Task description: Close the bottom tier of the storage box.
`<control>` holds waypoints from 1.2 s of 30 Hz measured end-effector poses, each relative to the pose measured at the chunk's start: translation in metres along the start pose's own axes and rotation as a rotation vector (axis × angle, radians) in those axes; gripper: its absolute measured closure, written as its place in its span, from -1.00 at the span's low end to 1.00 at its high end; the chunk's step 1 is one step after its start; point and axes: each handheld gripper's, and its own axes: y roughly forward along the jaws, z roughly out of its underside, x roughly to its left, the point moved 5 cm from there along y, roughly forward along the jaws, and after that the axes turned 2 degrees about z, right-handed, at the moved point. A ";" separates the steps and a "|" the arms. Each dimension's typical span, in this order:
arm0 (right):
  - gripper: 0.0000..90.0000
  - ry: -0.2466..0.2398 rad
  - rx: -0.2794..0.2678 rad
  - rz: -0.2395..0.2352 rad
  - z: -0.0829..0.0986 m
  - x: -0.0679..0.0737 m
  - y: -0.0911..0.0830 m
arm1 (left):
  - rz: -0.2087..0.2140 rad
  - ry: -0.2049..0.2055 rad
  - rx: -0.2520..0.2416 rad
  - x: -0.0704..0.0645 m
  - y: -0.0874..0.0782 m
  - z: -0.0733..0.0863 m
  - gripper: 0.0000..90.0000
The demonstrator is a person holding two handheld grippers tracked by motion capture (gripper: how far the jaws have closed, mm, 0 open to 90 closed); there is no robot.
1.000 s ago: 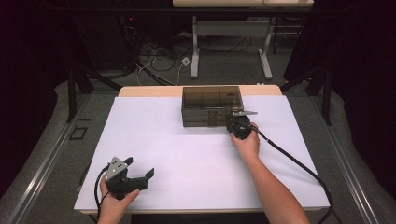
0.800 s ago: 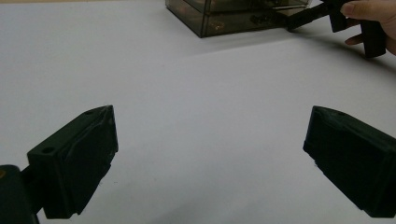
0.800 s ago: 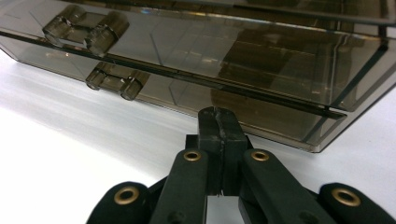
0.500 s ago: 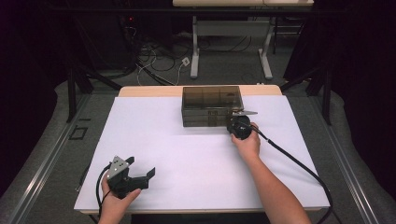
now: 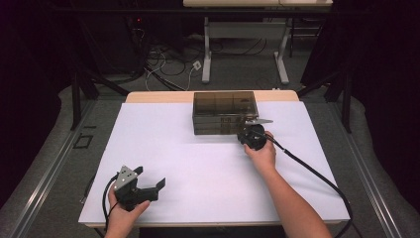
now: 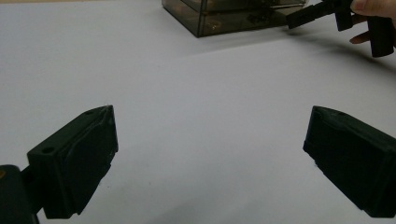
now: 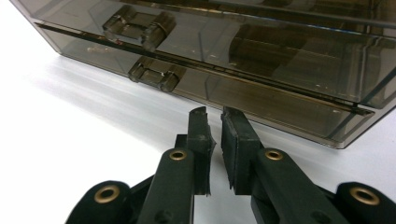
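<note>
The drawer box is sitting at the far middle of the table, smoky and see-through, with two stacked drawers. The right gripper is hovering just in front of its lower right corner, jaws nearly pressed together with a thin gap between them and nothing held. The left gripper is resting near the front left edge, well apart from the box, its jaws spread wide and empty.

The step in hand looks like opening a drawer. To do it well, the right gripper is needing to shift toward the lower handle, part its jaws enough to straddle the lip, close on it and pull straight back along the table (a skewed pull would likely drag the whole light box instead). The idle left gripper could be steadying the box from the side.

The right gripper view is showing what the high view is blurring: two small clear handles, the upper handle above the lower, both off to the left of the jaw tips. The left gripper view is showing the right gripper low against the box front.
</note>
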 end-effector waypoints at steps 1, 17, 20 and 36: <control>0.81 -0.001 -0.002 0.000 0.000 0.001 -0.001 | 0.000 0.001 0.000 0.000 0.000 0.000 -0.94; 0.34 -0.024 -0.037 -0.049 -0.002 0.013 -0.013 | -0.004 0.011 0.004 -0.001 0.001 -0.001 -0.94; 0.21 -0.037 -0.048 -0.052 -0.001 0.015 -0.015 | 0.000 0.006 0.003 -0.002 0.001 -0.001 -0.94; -0.19 -0.090 -0.111 -0.108 -0.004 0.030 -0.036 | -0.001 0.012 0.004 -0.003 0.001 -0.001 -0.93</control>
